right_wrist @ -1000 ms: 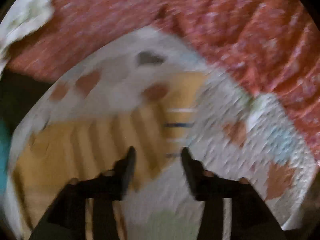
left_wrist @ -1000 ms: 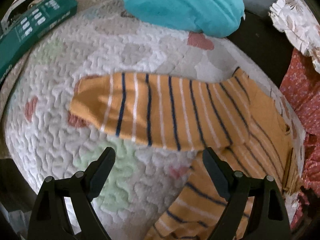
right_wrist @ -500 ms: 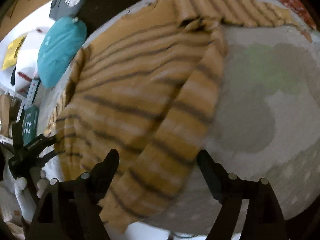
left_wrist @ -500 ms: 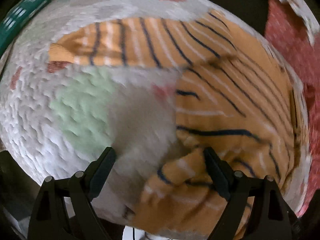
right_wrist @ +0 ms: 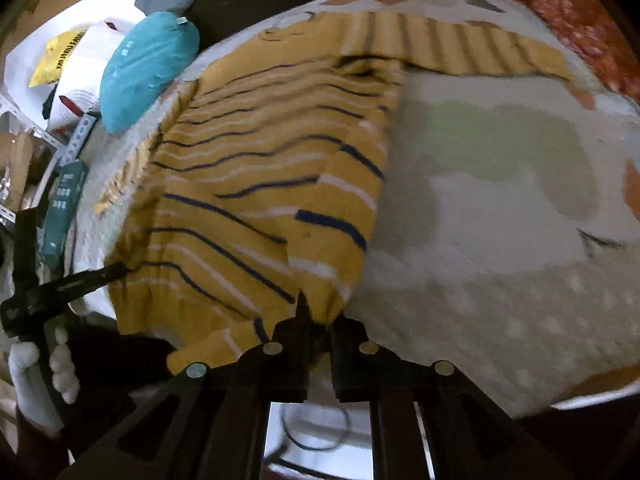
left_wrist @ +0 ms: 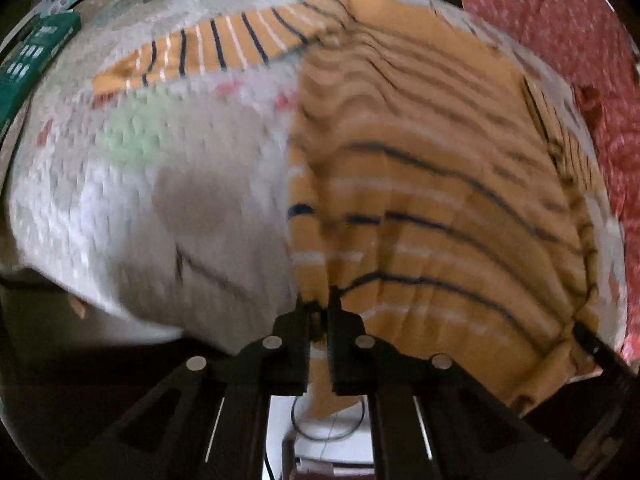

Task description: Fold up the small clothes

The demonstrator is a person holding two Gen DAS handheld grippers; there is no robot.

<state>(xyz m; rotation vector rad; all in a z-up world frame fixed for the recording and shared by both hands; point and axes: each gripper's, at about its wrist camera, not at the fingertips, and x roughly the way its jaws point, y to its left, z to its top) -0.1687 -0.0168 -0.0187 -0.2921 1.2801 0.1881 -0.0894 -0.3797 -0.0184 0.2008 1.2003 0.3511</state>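
Note:
A small orange sweater (left_wrist: 432,184) with navy and white stripes lies spread on a quilted white mat (left_wrist: 132,200). One sleeve (left_wrist: 208,56) stretches out to the far left. My left gripper (left_wrist: 319,312) is shut on the sweater's near hem corner. In the right wrist view the sweater (right_wrist: 256,184) fills the left half, its other sleeve (right_wrist: 460,48) reaching far right. My right gripper (right_wrist: 318,318) is shut on the hem at its corner. The left gripper (right_wrist: 108,272) also shows there, pinching the opposite hem corner.
A teal cushion (right_wrist: 148,68) sits at the mat's far edge. A green box (left_wrist: 32,64) lies at the far left. Red patterned cloth (left_wrist: 580,60) lies along the right side. The mat's near edge (right_wrist: 560,392) drops off just below the grippers.
Both grippers were open above the sweater half a second ago. Both have come down to the near hem and shut on it, one at each corner.

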